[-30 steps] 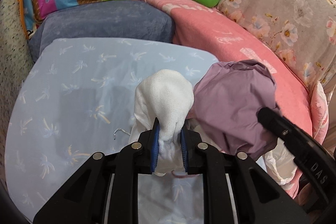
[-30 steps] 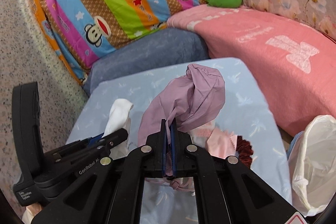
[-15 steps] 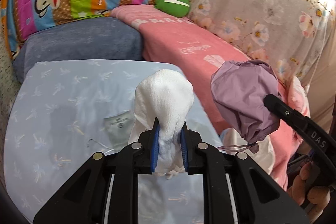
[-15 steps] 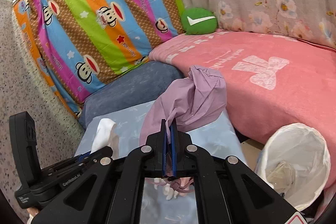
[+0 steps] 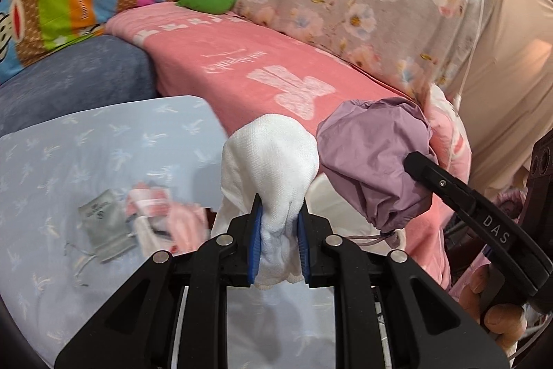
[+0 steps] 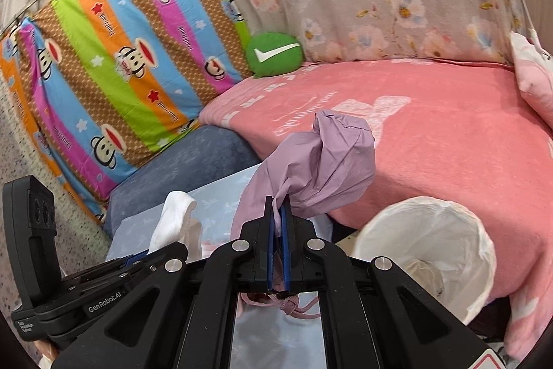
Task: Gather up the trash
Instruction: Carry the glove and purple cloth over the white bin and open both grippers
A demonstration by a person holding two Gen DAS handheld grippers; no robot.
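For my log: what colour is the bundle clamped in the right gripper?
Pale purple, a crumpled bag; clearest in the right wrist view.

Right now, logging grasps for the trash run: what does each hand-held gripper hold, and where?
Left hand-held gripper pinches the white cloth near its lower end; right hand-held gripper clamps the purple pouch near its drawstring end.

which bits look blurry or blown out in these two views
Left wrist view: the small items on the blue sheet, like the grey packet, are motion-smeared, while the white cloth in the left tongs stays sharp; glare washes out the top right corner. Right wrist view: mostly crisp, with fisheye bending at the edges; the purple cloth in the right tongs is sharp.
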